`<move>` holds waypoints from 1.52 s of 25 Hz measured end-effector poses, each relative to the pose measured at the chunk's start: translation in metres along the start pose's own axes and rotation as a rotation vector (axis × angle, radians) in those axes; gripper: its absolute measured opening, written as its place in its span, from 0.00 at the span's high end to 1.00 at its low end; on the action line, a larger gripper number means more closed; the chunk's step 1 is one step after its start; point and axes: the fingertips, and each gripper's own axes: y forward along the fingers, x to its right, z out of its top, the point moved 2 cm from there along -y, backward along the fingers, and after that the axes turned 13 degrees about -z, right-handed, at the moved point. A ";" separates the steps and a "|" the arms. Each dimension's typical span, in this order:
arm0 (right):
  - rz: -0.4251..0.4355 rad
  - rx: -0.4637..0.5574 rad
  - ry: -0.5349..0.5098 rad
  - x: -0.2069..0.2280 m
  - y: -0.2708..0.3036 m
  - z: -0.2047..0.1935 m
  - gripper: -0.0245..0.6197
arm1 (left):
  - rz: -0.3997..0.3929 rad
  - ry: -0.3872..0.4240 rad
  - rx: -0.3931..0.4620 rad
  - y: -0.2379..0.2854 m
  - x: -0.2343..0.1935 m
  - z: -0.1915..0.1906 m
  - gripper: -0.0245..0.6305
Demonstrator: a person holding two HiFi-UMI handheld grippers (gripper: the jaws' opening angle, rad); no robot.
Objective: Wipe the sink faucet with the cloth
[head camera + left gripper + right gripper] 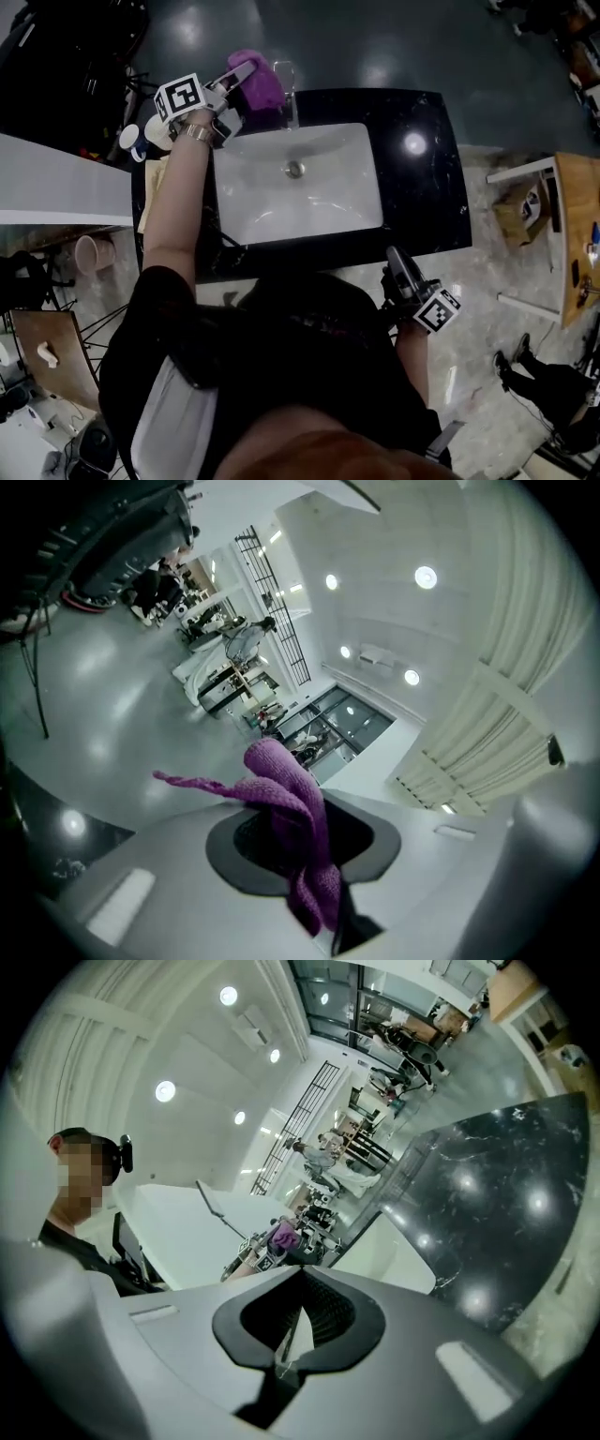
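Note:
A purple knitted cloth [260,82] hangs bunched from my left gripper [244,71], which is shut on it at the back left of the white sink [253,202]. The cloth rests against the chrome faucet [287,94] behind the basin. In the left gripper view the cloth [292,822] fills the gap between the jaws of that gripper [314,864], and the faucet is hidden. My right gripper [397,265] is shut and empty, held off the black counter's [427,187] front right edge. In the right gripper view its jaws [295,1321] meet, and the cloth [283,1234] shows far off.
Two white cups [133,139] stand at the counter's left end, beside a long white ledge [56,183]. A pink bucket [87,253] sits on the floor below. A wooden table [577,225] and a seated person [548,389] are to the right.

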 end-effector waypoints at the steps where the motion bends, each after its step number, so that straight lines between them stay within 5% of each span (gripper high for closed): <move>1: -0.021 0.007 0.010 0.002 0.000 -0.002 0.95 | -0.003 -0.020 -0.020 0.006 -0.011 -0.001 0.84; 5: -0.057 0.005 0.046 0.000 0.010 -0.017 0.95 | 0.058 -0.068 -0.115 0.016 -0.059 -0.023 0.84; 10: -0.087 0.011 0.062 0.001 0.019 -0.028 0.95 | 0.235 -0.060 -0.223 0.011 -0.119 -0.063 0.85; 15: -0.113 0.009 0.085 0.003 0.019 -0.037 0.95 | 0.383 -0.016 -0.336 0.005 -0.154 -0.092 0.85; 18: -0.122 0.015 0.091 0.005 0.018 -0.040 0.95 | 0.408 -0.001 -0.374 0.006 -0.161 -0.101 0.85; 23: -0.118 0.029 0.087 0.006 0.013 -0.038 0.95 | 0.335 -0.106 -0.274 0.007 -0.152 -0.093 0.85; 26: -0.101 0.038 0.114 0.007 0.012 -0.037 0.95 | 0.157 -0.176 -0.148 0.013 -0.121 -0.069 0.85; 30: -0.074 0.021 0.119 0.004 0.016 -0.034 0.95 | -0.062 -0.082 -0.083 0.021 -0.058 -0.021 0.85; 35: -0.073 0.003 0.103 0.008 0.018 -0.033 0.95 | -0.114 0.111 -0.172 0.043 -0.011 0.021 0.85; 38: -0.079 -0.002 0.127 0.008 0.019 -0.034 0.95 | -0.076 0.126 -0.319 0.062 -0.025 0.026 0.85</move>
